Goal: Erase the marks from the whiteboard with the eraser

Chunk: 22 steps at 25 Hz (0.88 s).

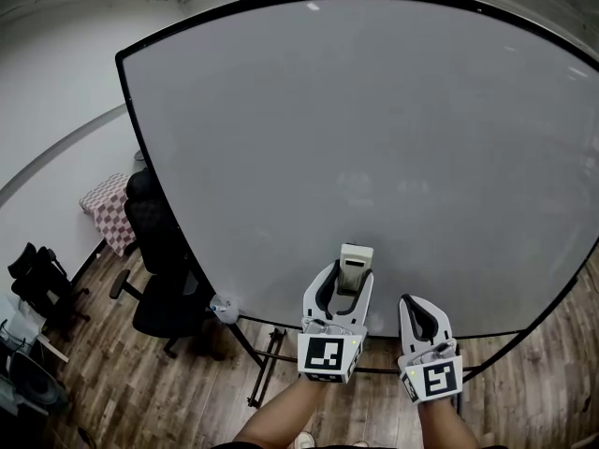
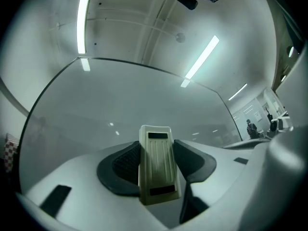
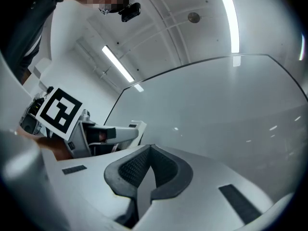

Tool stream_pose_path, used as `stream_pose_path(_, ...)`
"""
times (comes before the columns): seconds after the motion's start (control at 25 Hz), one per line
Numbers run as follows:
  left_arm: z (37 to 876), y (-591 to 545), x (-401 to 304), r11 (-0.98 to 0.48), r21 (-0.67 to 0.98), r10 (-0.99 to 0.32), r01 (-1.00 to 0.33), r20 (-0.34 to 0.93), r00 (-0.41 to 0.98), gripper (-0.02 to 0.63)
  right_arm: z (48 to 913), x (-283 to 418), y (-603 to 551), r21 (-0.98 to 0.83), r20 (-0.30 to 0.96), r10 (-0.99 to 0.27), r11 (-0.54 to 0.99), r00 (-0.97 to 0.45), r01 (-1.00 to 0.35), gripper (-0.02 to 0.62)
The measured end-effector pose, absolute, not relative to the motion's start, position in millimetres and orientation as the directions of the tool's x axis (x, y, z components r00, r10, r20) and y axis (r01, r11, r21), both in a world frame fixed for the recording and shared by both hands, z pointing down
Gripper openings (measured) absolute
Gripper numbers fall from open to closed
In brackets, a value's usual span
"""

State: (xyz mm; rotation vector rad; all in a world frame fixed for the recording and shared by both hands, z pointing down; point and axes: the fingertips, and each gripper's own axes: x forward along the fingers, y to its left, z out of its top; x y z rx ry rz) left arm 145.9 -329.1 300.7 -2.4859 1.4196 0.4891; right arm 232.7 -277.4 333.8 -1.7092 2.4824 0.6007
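Note:
A large whiteboard (image 1: 374, 138) on a black-framed stand fills the head view; its surface looks blank, with only faint smudges. My left gripper (image 1: 348, 271) is shut on a cream ribbed eraser (image 1: 356, 267), held upright near the board's lower part. In the left gripper view the eraser (image 2: 156, 162) stands clamped between the dark pads, facing the whiteboard (image 2: 120, 105). To its right my right gripper (image 1: 418, 309) is shut with nothing in it. In the right gripper view its jaws (image 3: 149, 170) meet at the tips, the left gripper (image 3: 103, 134) at the left.
A black office chair (image 1: 164, 269) stands at the board's left edge, a checkered stool (image 1: 108, 209) behind it. The stand's black legs (image 1: 267, 358) rest on the wooden floor. More dark gear (image 1: 33, 288) lies at the far left.

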Motion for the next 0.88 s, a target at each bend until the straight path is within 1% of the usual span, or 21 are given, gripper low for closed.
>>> stream_pose_path(0.2, 371, -353, 106, -0.453, -0.019, -0.859, -0.891, -0.258, 0.442, 0.239, 350, 210, -294, 0.265, -0.243, -0.88, 0.346, -0.409, -0.9, 0.018)
stream_pose_path(0.32, 396, -367, 82, -0.425, -0.012, -0.884, -0.905, -0.208, 0.418, 0.239, 362, 186, -308, 0.26, -0.214, -0.875, 0.378, -0.435, -0.888, 0.02)
stream_pose_path(0.56, 426, -373, 39, -0.342, 0.025, -0.928, -0.939, -0.169, 0.333, 0.239, 384, 160, -310, 0.255, -0.173, -0.866, 0.421, -0.469, -0.87, 0.018)
stream_pose_path(0.72, 442, -388, -8, -0.253, 0.091, -0.959, -0.963, -0.154, 0.238, 0.239, 393, 144, -323, 0.254, -0.153, -0.861, 0.44, -0.485, -0.861, 0.018)
stream_pose_path(0.88, 450, -414, -47, -0.173, 0.09, -0.976, -0.981, -0.146, 0.159, 0.239, 402, 123, -338, 0.258, -0.119, -0.85, 0.473, -0.513, -0.842, 0.018)
